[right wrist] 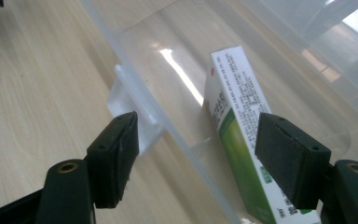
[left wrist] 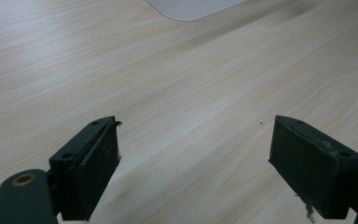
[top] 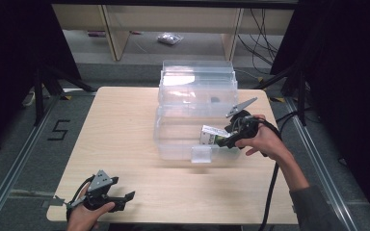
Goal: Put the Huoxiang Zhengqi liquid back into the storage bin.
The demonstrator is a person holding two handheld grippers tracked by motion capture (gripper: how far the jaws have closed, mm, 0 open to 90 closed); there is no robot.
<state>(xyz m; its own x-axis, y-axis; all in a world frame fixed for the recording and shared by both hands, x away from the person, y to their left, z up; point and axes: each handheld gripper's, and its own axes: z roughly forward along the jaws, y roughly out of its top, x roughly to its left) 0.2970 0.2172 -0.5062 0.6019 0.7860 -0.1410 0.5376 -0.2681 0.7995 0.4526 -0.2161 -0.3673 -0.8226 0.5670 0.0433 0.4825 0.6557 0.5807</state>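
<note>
Bright even overhead light, dark surround, glare on the clear bin (top: 195, 89), soft shadows, slightly blurred close-ups

Open hand-held gripper (right wrist: 196, 154), green-white box (right wrist: 235, 116), clear bin (right wrist: 135, 88)

white-and-green carton (right wrist: 235, 121) tilted inside the clear plastic box (top: 173, 139)

**Green, white and clear on pale wood**

Between the right gripper's (right wrist: 196, 158) black jaws: a white carton (right wrist: 242, 135) with green panel and dark print. Around it, a clear plastic bin (right wrist: 135, 88). Beneath the black left gripper (left wrist: 193, 163), pale wood-grain tabletop (left wrist: 177, 79).
</note>
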